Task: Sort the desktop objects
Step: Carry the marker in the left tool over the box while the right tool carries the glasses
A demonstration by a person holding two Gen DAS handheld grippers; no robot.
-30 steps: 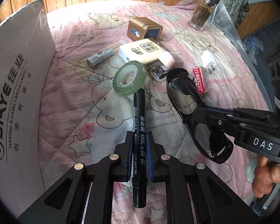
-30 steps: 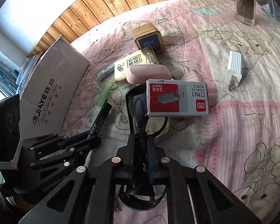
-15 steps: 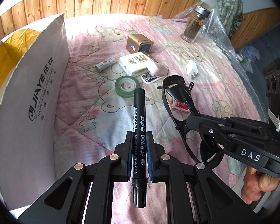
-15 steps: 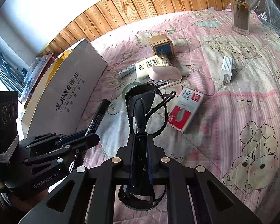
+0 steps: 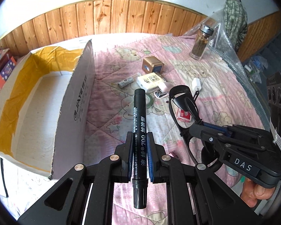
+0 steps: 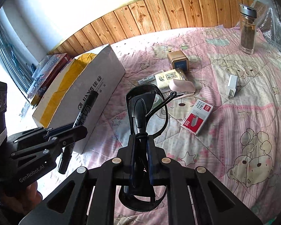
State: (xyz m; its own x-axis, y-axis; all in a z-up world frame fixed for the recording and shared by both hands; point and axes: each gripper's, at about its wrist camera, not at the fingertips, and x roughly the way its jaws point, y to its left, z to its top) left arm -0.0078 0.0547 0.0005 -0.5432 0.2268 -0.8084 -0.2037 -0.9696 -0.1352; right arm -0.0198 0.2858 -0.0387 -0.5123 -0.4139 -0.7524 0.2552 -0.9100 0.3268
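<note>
Far left: an open white cardboard box lined with yellow tape, standing on the pink cartoon-print quilt of the bed, its inside now in full view of the left camera where a second ago only the outer wall showed. Next, left gripper clamped shut on a black permanent marker, cap end forward, carried higher and further back than before, tip aimed just right of the box wall. Right of that, right gripper closed on folded black-framed glasses, likewise raised clear of the bedding. Left behind on the quilt, well below both: green tape roll, white tissue pack, gold cube, red staple box, white charger plug, glass bottle. By the look of it, pick-up done for both items; transfer toward the box judged next, with care over the tall near wall.
</note>
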